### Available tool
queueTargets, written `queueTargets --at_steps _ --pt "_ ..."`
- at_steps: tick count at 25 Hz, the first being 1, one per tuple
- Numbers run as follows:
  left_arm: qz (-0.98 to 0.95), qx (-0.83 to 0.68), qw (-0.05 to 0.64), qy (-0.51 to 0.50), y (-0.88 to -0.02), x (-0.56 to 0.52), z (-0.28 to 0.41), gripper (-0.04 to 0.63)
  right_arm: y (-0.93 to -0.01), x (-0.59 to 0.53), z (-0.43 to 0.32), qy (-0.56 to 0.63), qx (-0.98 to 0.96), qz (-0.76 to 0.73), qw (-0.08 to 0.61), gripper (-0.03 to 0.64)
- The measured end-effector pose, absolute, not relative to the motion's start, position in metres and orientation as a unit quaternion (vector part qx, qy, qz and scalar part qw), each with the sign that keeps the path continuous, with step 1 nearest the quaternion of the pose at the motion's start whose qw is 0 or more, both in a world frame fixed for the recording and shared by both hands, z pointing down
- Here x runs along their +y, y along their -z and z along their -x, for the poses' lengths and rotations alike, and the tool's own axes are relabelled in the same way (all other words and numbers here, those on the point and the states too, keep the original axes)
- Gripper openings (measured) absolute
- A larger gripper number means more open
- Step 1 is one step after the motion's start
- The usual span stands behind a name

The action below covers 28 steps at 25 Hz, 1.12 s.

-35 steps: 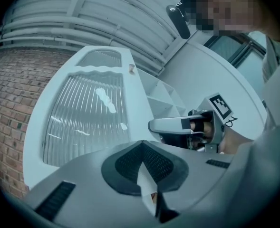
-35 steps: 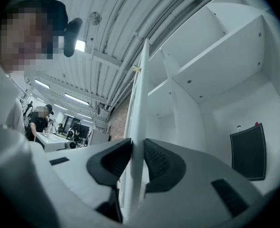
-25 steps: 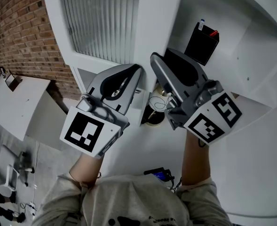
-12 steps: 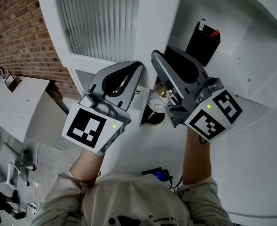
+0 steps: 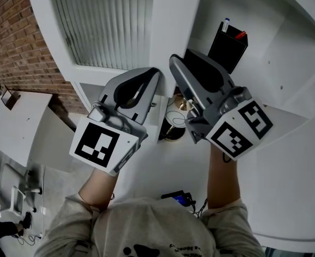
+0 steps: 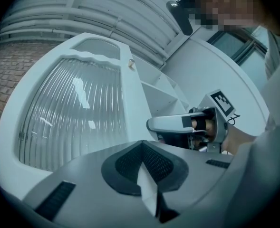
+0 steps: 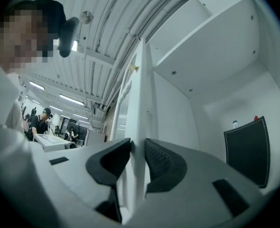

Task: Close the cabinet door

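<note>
The white cabinet door (image 5: pixel 173 20) with a ribbed glass panel (image 5: pixel 109 20) stands ajar from the cabinet (image 5: pixel 285 63). My right gripper (image 5: pixel 174 63) straddles the door's free edge (image 7: pixel 140 94), one pad on each face. The right gripper (image 7: pixel 138 144) pads still touch the edge while the jaws are opening. My left gripper (image 5: pixel 156 75) sits just left of it on the door's outer side, tips together with nothing held. In the left gripper view its tips (image 6: pixel 142 144) meet, and the right gripper (image 6: pixel 151 124) shows beyond.
Inside the cabinet a black pen holder (image 5: pixel 228 44) stands on a shelf, also seen as the dark holder (image 7: pixel 246 151). A brick wall (image 5: pixel 18 47) runs at the left above a white table (image 5: pixel 13 122). A brass-coloured object with cables (image 5: pixel 173 127) lies below the grippers.
The door and cabinet have shifted a little up and left in the head view. Both grippers keep their places at the door's edge.
</note>
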<state>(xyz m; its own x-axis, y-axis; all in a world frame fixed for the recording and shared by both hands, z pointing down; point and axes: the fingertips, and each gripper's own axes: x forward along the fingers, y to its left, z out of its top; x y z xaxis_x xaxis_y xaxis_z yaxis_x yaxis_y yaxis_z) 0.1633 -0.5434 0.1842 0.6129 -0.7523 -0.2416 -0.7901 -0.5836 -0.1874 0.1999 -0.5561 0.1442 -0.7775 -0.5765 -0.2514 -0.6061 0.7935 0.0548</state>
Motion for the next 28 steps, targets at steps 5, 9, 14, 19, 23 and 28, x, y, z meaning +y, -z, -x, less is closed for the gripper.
queueTargets --at_steps 5,9,14,19,23,28 --pt "0.890 0.431 0.137 -0.066 -0.185 -0.548 -0.166 0.008 -0.144 -0.561 -0.204 -0.064 0.930 0.342 0.115 0.107" --pt "0.891 0.428 0.136 -0.066 -0.185 -0.548 -0.165 0.007 -0.145 -0.560 -0.205 -0.070 0.915 0.379 0.116 0.107" --pt "0.891 0.429 0.135 -0.065 -0.185 -0.555 -0.164 0.006 -0.145 -0.563 -0.211 -0.098 0.890 0.432 0.109 0.107" --pt "0.892 0.427 0.135 -0.065 -0.184 -0.559 -0.165 0.006 -0.144 -0.563 -0.215 -0.123 0.868 0.468 0.107 0.106" --pt "0.892 0.428 0.134 -0.063 -0.185 -0.560 -0.166 0.008 -0.146 -0.556 -0.213 -0.137 0.862 0.477 0.105 0.105" --pt "0.890 0.430 0.134 -0.063 -0.185 -0.563 -0.166 0.008 -0.143 -0.548 -0.212 -0.160 0.849 0.493 0.106 0.051"
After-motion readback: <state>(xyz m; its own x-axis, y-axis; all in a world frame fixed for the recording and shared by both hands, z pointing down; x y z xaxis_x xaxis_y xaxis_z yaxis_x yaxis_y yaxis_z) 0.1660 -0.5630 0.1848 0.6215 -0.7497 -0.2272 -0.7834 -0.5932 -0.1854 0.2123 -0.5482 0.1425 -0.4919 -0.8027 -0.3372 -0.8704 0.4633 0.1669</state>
